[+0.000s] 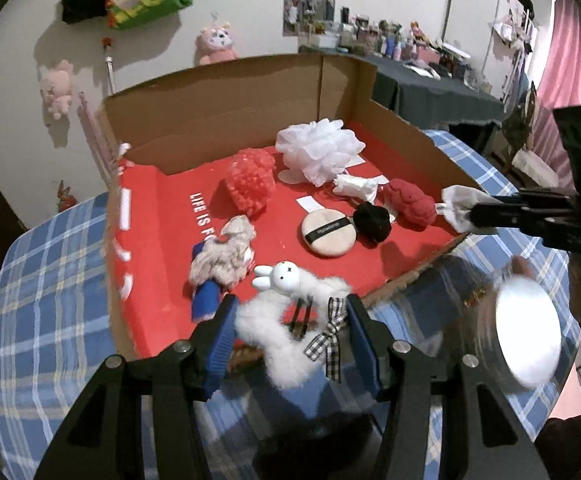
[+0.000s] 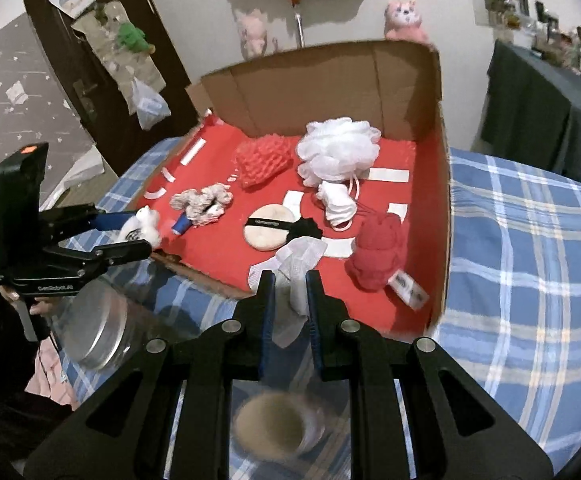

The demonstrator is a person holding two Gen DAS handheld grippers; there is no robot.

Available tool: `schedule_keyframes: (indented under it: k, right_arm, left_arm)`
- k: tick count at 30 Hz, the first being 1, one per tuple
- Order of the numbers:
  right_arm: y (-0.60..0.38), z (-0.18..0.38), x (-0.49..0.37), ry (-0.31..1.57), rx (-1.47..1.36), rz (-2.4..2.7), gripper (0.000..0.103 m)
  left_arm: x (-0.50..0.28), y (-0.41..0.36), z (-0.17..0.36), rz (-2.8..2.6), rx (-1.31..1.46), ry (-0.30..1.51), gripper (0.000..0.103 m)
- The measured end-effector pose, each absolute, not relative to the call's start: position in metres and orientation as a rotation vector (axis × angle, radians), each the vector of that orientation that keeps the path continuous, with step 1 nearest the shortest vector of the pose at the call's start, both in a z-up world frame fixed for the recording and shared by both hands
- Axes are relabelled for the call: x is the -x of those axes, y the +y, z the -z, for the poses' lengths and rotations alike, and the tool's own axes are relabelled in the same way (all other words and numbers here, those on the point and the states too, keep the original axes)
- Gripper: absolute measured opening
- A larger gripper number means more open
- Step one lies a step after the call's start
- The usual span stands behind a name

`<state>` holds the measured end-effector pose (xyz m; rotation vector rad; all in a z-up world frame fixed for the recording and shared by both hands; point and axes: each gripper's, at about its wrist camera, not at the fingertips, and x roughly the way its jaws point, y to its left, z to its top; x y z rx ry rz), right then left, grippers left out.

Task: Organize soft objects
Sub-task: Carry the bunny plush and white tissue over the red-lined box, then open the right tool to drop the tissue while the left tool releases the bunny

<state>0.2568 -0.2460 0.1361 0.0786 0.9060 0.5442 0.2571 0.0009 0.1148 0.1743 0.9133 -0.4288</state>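
Fluffy white rabbit headband (image 1: 290, 332) (checked bow) fills the left gripper's (image 1: 290, 336) jaws; right gripper (image 2: 288, 300) pinches thin white cloth (image 2: 296, 276).

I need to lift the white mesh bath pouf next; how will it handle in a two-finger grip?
The white mesh bath pouf looks airy, so probably very light. Its loose ruffles would likely squash between the pads. Its cord loop may trail and snag.

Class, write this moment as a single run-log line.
left gripper: shut on fluffy rabbit hairband | right gripper: shut on white cloth | both near red-lined box
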Motion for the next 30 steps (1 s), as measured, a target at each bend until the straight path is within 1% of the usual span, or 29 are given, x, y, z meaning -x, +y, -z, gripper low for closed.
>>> schedule_keyframes:
  k: [7, 14, 30]
  right_arm:
    - [-0.239, -0.116, -0.299, 1.052, -0.063, -0.561, 0.015]
    - [-0.230, -0.102, -0.315, 1.139, -0.021, -0.563, 0.015]
    - [-0.204, -0.090, -0.324, 1.181, 0.078, -0.538, 0.015]
  left_arm:
    - [-0.296, -0.019, -0.099, 0.448, -0.231, 1.014, 0.056]
    - [-0.315, -0.030, -0.085, 0.432, -0.282, 1.076, 0.056]
    - [-0.331, -0.035, -0.069, 0.416, -0.315, 1.147, 0.056]
